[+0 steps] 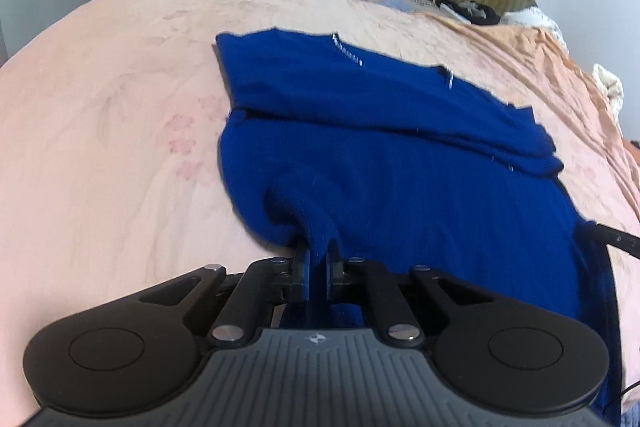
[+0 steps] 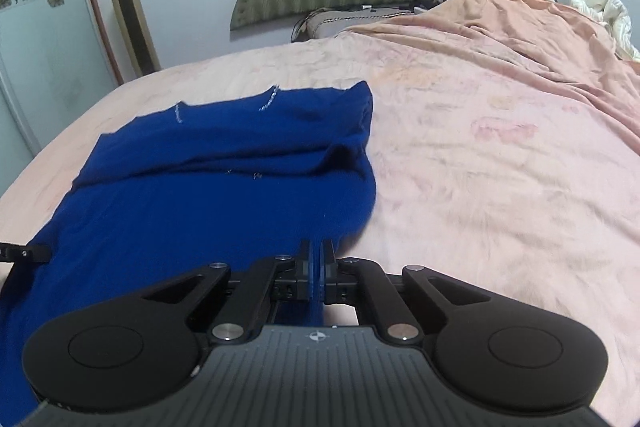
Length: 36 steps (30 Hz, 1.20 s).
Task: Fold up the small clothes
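The blue sweater [image 1: 380, 155] lay on the pink bedsheet [image 1: 100, 147], apparently mid-fold: a far portion looked already doubled over. The left gripper [image 1: 318, 261] and right gripper [image 2: 318, 259] each pinched its near hem. Sleeves and the hem below were hidden.

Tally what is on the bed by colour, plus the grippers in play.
Blue: 1, the knit sweater on the pink bedspread
Peach: 1, the crumpled sheet near the headboard
White: 1, the bunched quilt at the far right
Black: 2, the left gripper and right gripper, each shut on the sweater's near edge
Total: 5
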Each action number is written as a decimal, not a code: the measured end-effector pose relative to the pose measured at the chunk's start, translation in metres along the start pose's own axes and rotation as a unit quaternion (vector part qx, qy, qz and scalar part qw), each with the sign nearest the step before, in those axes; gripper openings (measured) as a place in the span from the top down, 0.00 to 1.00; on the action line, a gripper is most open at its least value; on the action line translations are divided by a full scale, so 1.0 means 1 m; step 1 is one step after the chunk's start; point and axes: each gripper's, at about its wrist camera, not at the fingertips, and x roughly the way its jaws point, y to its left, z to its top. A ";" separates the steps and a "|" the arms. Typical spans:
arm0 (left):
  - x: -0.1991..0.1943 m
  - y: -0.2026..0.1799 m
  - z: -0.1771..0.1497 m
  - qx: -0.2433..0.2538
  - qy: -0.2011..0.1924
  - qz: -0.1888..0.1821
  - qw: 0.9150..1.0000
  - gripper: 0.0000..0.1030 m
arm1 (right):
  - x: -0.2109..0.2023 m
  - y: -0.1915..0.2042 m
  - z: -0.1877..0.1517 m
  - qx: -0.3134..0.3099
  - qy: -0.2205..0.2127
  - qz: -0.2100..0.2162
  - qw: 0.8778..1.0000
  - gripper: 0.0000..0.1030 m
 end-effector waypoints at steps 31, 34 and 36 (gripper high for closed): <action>0.017 -0.010 0.020 0.030 -0.010 0.028 0.999 0.93 | 0.039 0.015 0.015 -0.037 0.026 -0.002 0.999 0.76; 0.009 -0.005 0.018 0.028 -0.006 0.022 0.999 0.89 | 0.028 0.011 0.009 -0.023 0.015 -0.004 1.000 0.57; 0.004 0.000 0.015 0.028 -0.002 0.025 0.999 0.82 | 0.015 0.007 0.003 -0.018 0.009 -0.011 1.000 0.53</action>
